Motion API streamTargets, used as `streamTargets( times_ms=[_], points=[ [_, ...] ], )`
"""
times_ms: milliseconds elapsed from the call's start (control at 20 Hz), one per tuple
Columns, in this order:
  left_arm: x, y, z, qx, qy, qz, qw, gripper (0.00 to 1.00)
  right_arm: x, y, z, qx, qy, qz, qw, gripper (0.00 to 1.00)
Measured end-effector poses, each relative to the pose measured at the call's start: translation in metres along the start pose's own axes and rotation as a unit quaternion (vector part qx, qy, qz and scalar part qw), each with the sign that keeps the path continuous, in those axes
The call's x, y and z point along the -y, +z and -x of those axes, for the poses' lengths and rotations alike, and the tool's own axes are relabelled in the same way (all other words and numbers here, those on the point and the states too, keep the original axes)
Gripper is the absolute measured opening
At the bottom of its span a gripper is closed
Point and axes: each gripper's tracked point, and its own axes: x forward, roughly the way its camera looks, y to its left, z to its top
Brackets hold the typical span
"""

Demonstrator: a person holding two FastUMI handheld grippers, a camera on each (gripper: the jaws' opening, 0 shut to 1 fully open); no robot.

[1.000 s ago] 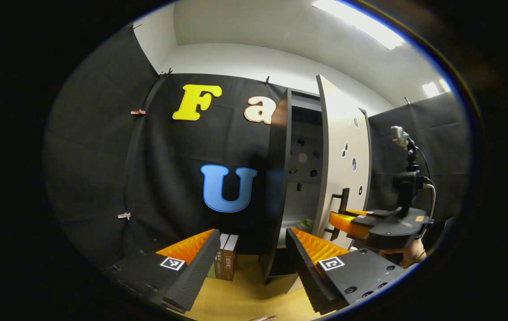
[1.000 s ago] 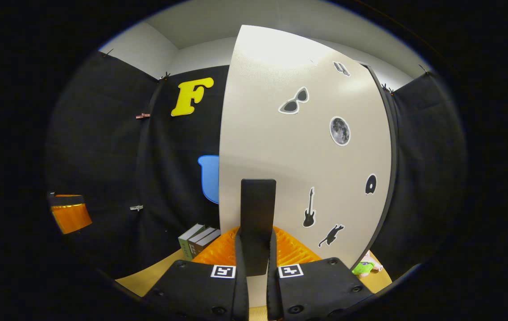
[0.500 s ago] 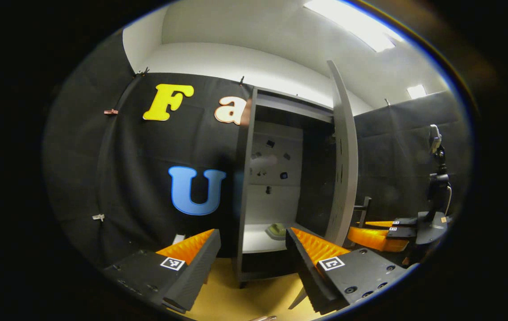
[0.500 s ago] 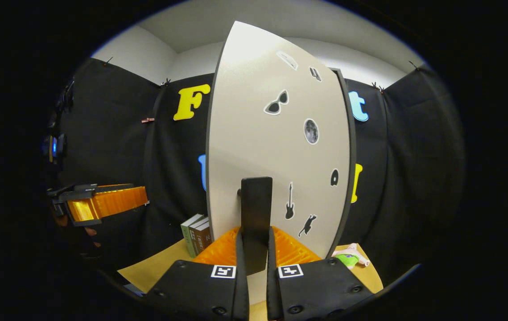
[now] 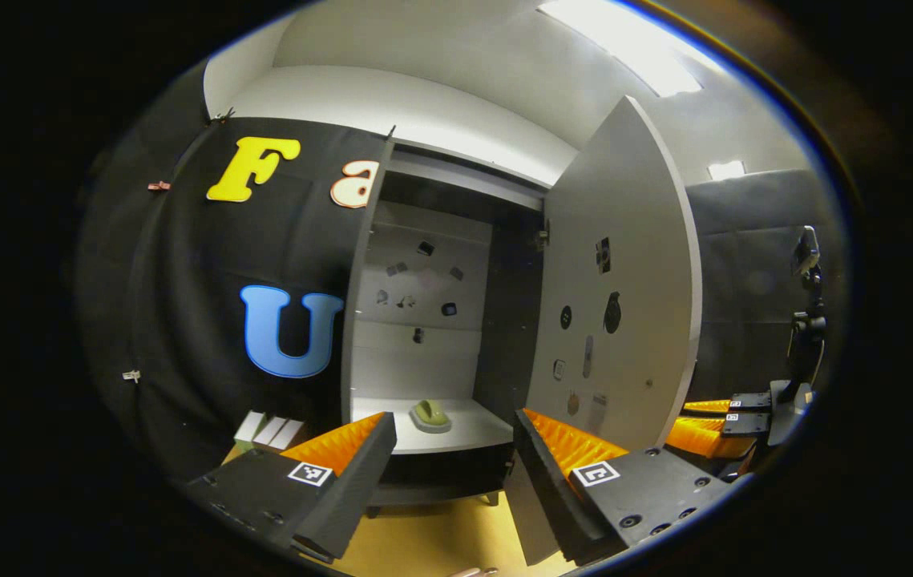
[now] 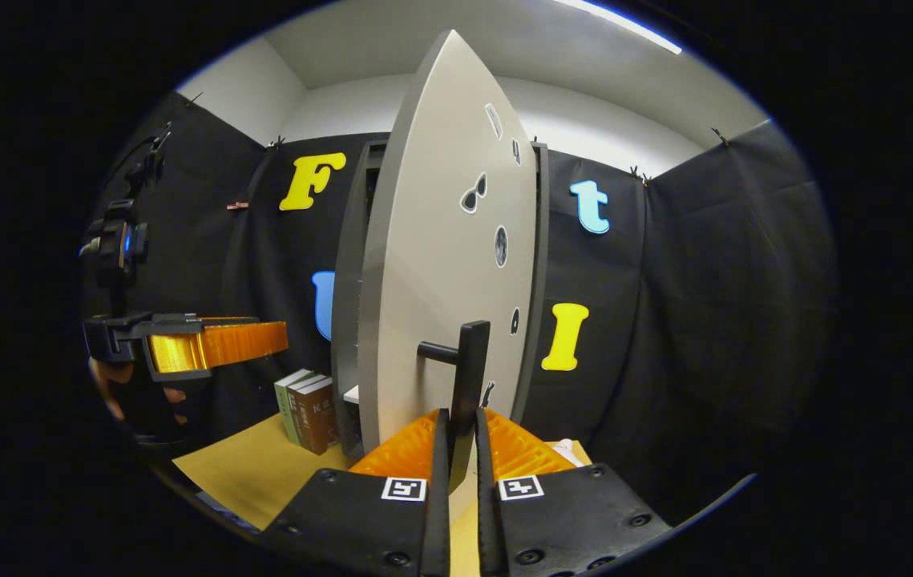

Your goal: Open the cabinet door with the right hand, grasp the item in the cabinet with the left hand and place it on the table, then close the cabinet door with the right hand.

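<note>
The tall cabinet stands open, its pale door swung wide to the right. A small green item lies on the cabinet's white shelf. My left gripper is open and hangs in front of the shelf, short of the item. In the right gripper view the door shows nearly edge-on, and my right gripper is shut on its dark handle. Farther off at the left of that view is the left gripper, held by a hand. The right gripper appears past the door's edge.
Several books stand on the wooden table left of the cabinet; they also show in the left gripper view as books. Stickers dot both faces of the door. A camera mount rises at the far right.
The door has swung from partly open to wide open, pulled by the right gripper on its handle. The left gripper view has turned to face the cabinet's inside, and the green item has come into sight.
</note>
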Motion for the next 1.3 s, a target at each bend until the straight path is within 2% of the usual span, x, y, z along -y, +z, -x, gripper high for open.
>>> streamTargets(
  times_ms=[300, 400, 600, 800, 1050, 1200, 1300],
  points=[
    [0.006, -0.006, -0.033, -0.002, 0.01, 0.006, 1.0, 0.93, 0.029, -0.002, 0.007, 0.004, 0.025, -0.017, 1.0, 0.18],
    [0.006, -0.002, -0.054, 0.002, 0.01, 0.006, 1.0, 0.93, 0.034, -0.003, 0.01, 0.008, 0.035, -0.004, 0.999, 0.18],
    [0.007, 0.003, -0.1, -0.001, 0.01, -0.019, 1.0, 0.94, 0.046, -0.005, 0.011, 0.006, 0.038, 0.011, 0.999, 0.18],
    [0.013, 0.001, -0.156, -0.015, -0.007, -0.048, 0.999, 0.94, 0.056, -0.007, 0.01, 0.003, 0.064, 0.01, 0.998, 0.18],
    [0.012, -0.018, -0.213, -0.047, -0.018, 0.002, 0.999, 0.92, 0.079, -0.008, 0.012, 0.003, 0.083, -0.016, 0.996, 0.18],
    [-0.002, -0.024, -0.238, -0.059, 0.002, -0.009, 0.998, 0.94, 0.105, -0.008, 0.01, 0.008, 0.068, -0.014, 0.998, 0.18],
    [-0.007, -0.027, -0.257, -0.067, 0.003, -0.013, 0.998, 0.93, 0.113, -0.009, 0.013, 0.011, 0.073, -0.026, 0.997, 0.18]
  ],
)
